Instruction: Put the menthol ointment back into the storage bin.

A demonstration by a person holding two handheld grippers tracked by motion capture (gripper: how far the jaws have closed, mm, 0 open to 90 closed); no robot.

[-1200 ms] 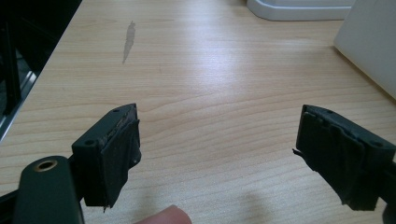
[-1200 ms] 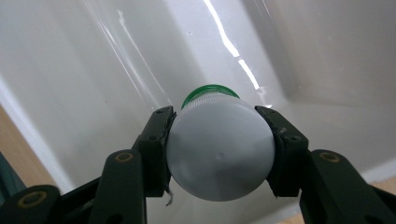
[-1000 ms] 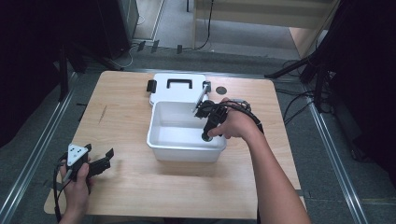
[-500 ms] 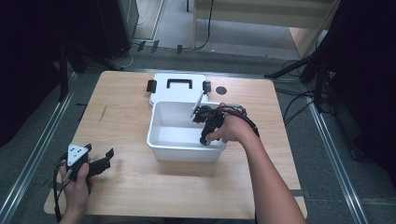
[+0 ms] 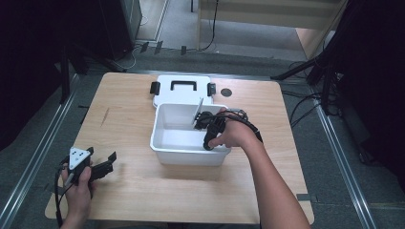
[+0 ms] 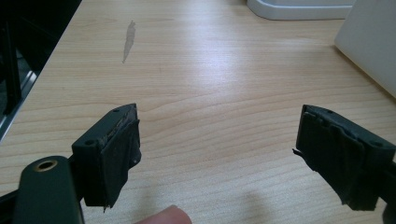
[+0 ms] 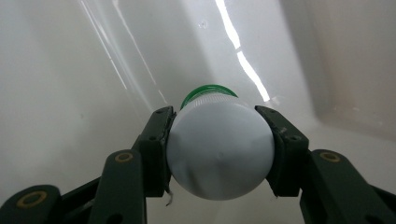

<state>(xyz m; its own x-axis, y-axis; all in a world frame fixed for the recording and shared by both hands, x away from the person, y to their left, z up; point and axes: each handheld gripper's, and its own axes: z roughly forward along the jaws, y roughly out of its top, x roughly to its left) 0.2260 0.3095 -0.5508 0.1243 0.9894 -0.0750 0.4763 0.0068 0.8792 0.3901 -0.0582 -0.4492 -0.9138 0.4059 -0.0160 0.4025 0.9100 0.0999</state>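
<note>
White plastic bottle (image 7: 219,156), probably light and slick: we are clamping the right claw (image 7: 219,154) across its round body, frame centre; left claw (image 6: 217,156) gaping.

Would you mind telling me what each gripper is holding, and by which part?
The right gripper clamps a white round bottle with a green cap across its body, inside the white plastic bin. The left gripper holds nothing.

bin (image 5: 188,156) walls hem right tool (image 7: 218,154); left tabletop (image 6: 210,84) open.
</note>
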